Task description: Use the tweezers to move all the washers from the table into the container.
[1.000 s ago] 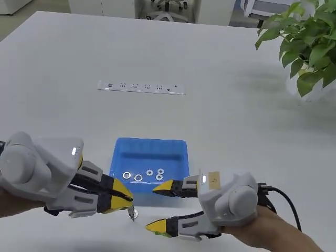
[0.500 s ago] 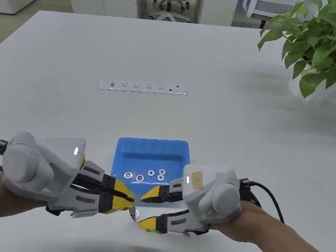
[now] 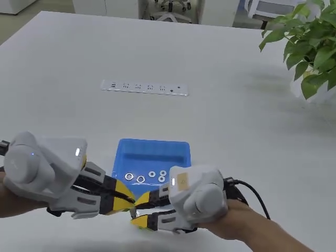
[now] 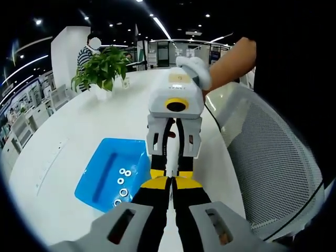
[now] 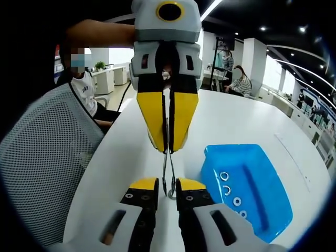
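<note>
Washers (image 5: 227,190) lay in the blue container (image 5: 265,173), and one more washer (image 5: 171,195) sat on the table (image 5: 121,157) near it, right at the tips of the tweezers (image 5: 168,163). My left gripper (image 5: 168,147) was clamped on the tweezers. My right gripper (image 5: 168,185) was open, its jaws straddling the prongs without pressing them. I judged the squeeze should be slow and even, so the tips pinched the ring instead of flicking it away.
</note>
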`<control>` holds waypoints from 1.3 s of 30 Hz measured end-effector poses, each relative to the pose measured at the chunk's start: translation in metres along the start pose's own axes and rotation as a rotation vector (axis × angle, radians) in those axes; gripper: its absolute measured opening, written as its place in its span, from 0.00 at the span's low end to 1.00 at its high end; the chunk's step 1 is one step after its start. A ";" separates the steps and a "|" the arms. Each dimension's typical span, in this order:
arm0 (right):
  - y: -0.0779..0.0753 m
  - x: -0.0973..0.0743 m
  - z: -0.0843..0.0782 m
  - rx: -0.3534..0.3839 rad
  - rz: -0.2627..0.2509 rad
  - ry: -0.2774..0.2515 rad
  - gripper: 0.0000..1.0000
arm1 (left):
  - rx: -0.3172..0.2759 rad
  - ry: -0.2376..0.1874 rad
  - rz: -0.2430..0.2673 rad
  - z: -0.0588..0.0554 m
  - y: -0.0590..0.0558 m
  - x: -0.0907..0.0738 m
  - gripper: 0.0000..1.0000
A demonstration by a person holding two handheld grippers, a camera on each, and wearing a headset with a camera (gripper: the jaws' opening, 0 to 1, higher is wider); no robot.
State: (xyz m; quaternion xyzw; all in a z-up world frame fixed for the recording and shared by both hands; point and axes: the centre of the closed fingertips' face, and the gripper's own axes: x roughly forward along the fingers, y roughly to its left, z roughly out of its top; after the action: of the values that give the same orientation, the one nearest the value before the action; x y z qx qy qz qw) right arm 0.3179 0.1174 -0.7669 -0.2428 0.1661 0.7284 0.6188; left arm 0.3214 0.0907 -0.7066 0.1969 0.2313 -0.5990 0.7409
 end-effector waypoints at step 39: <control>0.000 0.005 -0.001 0.013 -0.002 0.006 0.09 | -0.029 0.008 0.026 0.003 -0.002 0.001 0.07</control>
State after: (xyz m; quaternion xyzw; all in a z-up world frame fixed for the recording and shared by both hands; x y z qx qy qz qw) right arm 0.3178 0.1207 -0.7703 -0.2413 0.1724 0.7258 0.6207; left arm 0.3196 0.0876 -0.7047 0.1917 0.2403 -0.5850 0.7505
